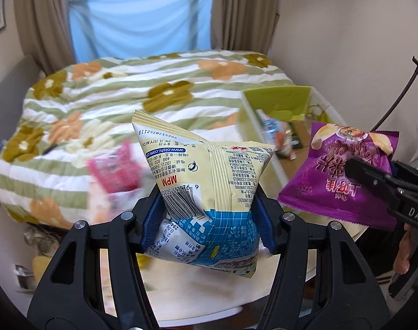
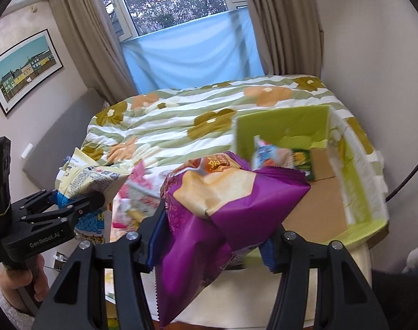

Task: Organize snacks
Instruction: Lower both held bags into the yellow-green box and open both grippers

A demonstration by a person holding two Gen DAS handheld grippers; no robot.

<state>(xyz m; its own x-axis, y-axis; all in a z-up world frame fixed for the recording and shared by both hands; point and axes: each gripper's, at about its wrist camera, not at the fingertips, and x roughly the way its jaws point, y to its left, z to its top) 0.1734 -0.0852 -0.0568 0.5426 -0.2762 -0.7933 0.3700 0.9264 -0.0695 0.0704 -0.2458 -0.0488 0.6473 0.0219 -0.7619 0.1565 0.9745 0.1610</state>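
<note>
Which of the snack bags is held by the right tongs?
The purple chip bag, pinched in the right tongs. The pale yellow and blue bag sits in the left tongs.

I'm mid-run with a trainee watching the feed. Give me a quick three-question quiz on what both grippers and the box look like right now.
1. True or false: the left gripper is shut on the cream-and-blue snack bag.
2. Multiple choice: what does the right gripper hold? A) a pink packet B) the purple chip bag C) nothing
3. Short answer: is the green-walled cardboard box still without snacks?

Key:
1. True; its pads pinch the bag's lower part from both sides.
2. B
3. No; a few small packets already lie at its far end, while most of the brown floor is bare.
</note>
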